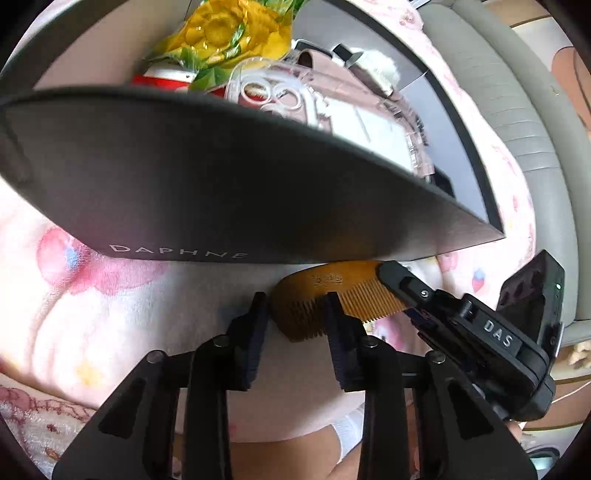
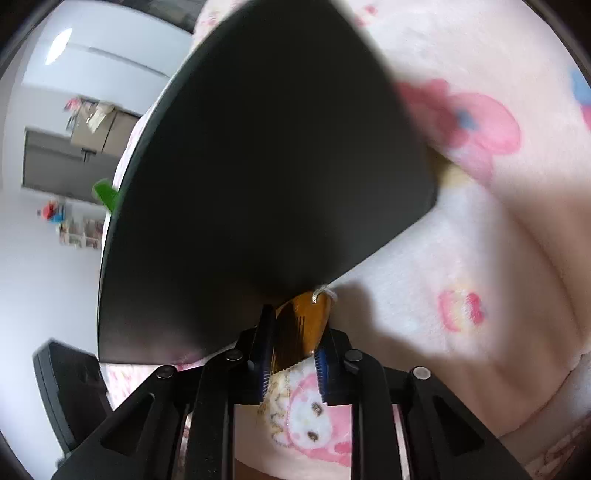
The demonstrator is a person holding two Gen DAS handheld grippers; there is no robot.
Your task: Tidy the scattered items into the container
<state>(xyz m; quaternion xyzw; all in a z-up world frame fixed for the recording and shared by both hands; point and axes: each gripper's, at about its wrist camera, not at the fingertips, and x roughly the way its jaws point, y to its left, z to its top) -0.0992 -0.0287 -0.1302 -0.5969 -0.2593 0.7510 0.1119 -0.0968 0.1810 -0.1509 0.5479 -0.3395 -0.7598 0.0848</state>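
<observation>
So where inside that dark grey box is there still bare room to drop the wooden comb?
Free: the bare floor strip along the dark grey box's right-hand wall. Crowded: the far-left corner, with the yellow flower-print packet, red can and clear plastic case.

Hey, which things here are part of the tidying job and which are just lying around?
Part of the job:
wooden comb, between the right gripper's jaws
dark box, the container
yellow packet and clear case, already inside

Just lying about:
pink blanket
grey cushion
</observation>
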